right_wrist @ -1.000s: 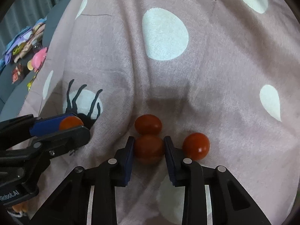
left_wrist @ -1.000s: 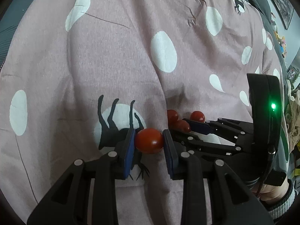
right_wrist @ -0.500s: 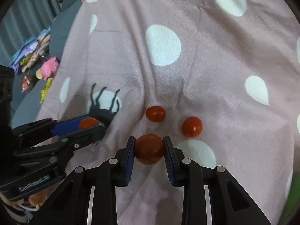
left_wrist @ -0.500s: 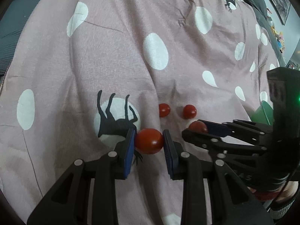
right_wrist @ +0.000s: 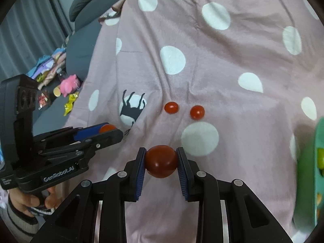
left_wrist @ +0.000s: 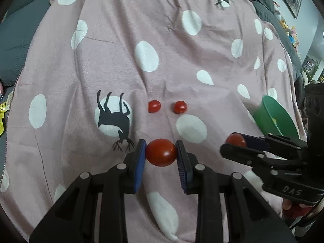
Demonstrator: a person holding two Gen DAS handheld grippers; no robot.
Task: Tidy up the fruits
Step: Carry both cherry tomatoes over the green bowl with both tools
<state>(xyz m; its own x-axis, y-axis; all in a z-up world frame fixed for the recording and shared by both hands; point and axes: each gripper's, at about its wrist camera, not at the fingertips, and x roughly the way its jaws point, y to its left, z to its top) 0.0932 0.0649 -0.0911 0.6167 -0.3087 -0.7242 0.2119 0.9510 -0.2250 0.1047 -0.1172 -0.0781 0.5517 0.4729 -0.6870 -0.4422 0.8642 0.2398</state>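
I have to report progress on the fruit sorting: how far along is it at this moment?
Done: the green bowl already holds at least one small yellowish item. In hand: the left gripper is shut on one cherry tomato, and the right gripper is shut on another cherry tomato, both off the blanket. Left: two loose cherry tomatoes lie apart on the blanket.

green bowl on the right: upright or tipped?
Tipped. The green bowl leans on the pink blanket, its opening facing the camera, with something yellow-green inside.
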